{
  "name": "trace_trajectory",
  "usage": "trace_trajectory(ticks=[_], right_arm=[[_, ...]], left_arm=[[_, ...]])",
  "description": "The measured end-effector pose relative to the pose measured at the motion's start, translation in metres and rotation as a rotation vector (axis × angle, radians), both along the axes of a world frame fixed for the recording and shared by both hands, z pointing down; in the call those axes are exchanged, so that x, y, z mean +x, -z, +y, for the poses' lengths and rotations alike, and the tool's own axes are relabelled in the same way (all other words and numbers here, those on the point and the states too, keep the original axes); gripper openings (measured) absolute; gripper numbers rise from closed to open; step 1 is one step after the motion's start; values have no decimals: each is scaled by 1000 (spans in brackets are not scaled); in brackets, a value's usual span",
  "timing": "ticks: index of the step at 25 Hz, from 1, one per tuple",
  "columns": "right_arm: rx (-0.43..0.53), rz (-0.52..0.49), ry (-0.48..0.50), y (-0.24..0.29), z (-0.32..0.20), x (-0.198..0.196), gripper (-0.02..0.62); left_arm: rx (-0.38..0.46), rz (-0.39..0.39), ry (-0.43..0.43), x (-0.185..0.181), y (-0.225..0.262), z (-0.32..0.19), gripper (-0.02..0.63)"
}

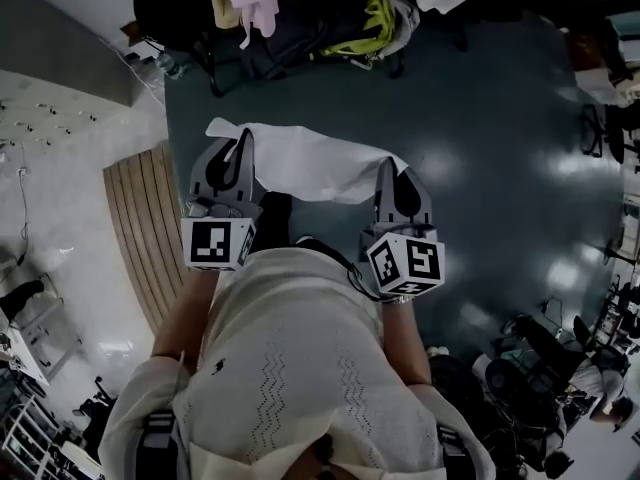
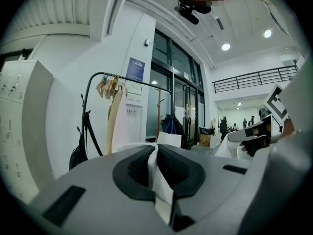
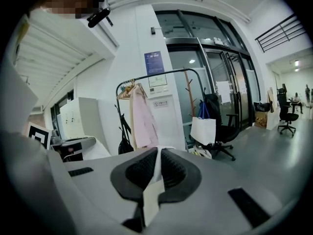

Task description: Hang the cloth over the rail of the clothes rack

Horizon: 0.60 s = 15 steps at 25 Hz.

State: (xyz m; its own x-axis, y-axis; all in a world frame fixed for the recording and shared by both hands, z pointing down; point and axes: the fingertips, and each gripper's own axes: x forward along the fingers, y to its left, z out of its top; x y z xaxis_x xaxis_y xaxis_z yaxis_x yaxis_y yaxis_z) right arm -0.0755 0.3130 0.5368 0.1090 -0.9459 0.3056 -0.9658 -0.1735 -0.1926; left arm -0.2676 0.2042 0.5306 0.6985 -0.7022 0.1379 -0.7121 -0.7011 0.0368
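The dark pads [image 2: 134, 169] of the left gripper [image 2: 155, 151], closest to its camera, are pinched tight on a thin fold of the white cloth [image 2: 159, 180]. The right gripper [image 3: 159, 153] clamps another edge the same way. In the head view the cloth stretches between them, its long axis running left to right, spread roughly level above the dark floor [image 1: 480, 168] before the person. The clothes rack [image 3: 161, 75] stands ahead, well apart, with garments [image 3: 142, 116] hanging at its left end.

the white cloth [image 1: 310, 168] is held spread in the air, its ends pinched in the left gripper [image 1: 236, 140] and right gripper [image 1: 392, 168]. the black clothes rack [image 3: 161, 74] stands ahead, well apart.
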Motion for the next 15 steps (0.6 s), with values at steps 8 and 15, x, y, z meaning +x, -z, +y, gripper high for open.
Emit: trace_trajectory(ticks=[8,15], right_arm=[[10,-38,-74,5,-103,36,21],[10,-21,-60,4,-162,65,20]], left_arm=[[-20,18,-27,32,-2,-119,21],[-10,37,-33,66,-1,-171,21]])
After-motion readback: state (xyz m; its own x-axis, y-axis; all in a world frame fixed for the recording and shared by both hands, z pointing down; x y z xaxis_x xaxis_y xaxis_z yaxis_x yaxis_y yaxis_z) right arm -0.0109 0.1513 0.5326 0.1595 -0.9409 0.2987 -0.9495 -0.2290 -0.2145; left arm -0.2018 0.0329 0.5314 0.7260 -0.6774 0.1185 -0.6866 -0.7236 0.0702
